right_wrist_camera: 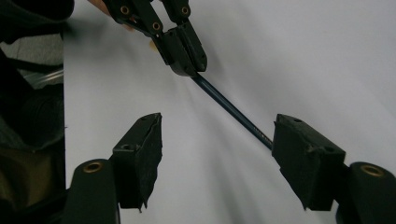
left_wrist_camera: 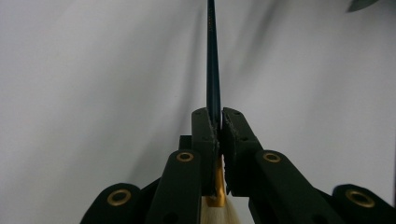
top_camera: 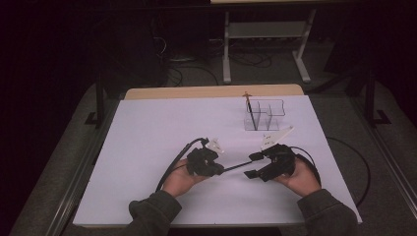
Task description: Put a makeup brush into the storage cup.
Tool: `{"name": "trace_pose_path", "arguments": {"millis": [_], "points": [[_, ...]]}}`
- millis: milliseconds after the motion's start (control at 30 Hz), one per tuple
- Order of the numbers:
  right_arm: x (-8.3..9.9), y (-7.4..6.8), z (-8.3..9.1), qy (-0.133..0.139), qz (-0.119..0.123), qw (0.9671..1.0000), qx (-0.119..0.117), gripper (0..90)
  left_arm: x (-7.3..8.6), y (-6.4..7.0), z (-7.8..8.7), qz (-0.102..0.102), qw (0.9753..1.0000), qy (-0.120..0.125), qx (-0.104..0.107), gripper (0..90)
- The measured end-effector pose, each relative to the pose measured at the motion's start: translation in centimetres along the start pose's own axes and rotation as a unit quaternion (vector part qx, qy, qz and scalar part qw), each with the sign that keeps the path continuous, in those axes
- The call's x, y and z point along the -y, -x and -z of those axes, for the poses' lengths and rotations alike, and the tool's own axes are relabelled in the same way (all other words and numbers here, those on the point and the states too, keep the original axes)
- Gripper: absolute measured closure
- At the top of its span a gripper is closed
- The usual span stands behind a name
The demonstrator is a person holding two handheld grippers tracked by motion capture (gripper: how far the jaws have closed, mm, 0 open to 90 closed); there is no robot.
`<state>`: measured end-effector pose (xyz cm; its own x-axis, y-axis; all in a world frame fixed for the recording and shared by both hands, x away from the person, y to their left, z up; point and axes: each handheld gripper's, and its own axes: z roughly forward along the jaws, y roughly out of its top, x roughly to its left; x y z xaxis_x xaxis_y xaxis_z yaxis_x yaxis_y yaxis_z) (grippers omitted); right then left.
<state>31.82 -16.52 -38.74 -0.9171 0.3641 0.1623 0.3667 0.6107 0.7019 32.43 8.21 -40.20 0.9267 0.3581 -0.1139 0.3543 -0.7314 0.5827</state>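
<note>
White covering lay over the table [top_camera: 147, 147]. Nearest, the left gripper [left_wrist_camera: 217, 122] was clamped on a dark paintbrush [left_wrist_camera: 213, 60] pointing toward the right gripper [right_wrist_camera: 217, 140], whose jaws stood apart around its handle. Beyond stood a clear organizer [top_camera: 265, 114].

I count two brushes: one brush [left_wrist_camera: 213, 70] in my left gripper [top_camera: 219, 169], one standing brush [top_camera: 251, 112] at one o'clock, and one clear organizer [top_camera: 275, 109].

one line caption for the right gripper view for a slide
Open right hand-held gripper beside the dark handle of a paintbrush that the left hand-held gripper clamps above the white table.
</note>
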Motion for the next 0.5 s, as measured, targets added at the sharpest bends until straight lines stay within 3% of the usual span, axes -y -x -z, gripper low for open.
{"name": "trace_pose_path", "arguments": {"millis": [200,367,500], "points": [[-1.2,-0.3,-0.7,-0.015,0.030,0.9994,-0.009,33.4,0.0,0.9,1.3,-0.019,0.9997,0.006,0.011,84.0],[-2.3,-0.7,-1.5,-0.034,0.056,0.9974,-0.031,36.9,0.2,1.5,2.5,-0.045,0.9987,0.006,0.024,84.0],[-2.8,-1.0,-1.9,-0.044,0.070,0.9956,-0.045,40.8,0.2,1.8,3.0,-0.049,0.9983,0.009,0.031,84.0]]}}
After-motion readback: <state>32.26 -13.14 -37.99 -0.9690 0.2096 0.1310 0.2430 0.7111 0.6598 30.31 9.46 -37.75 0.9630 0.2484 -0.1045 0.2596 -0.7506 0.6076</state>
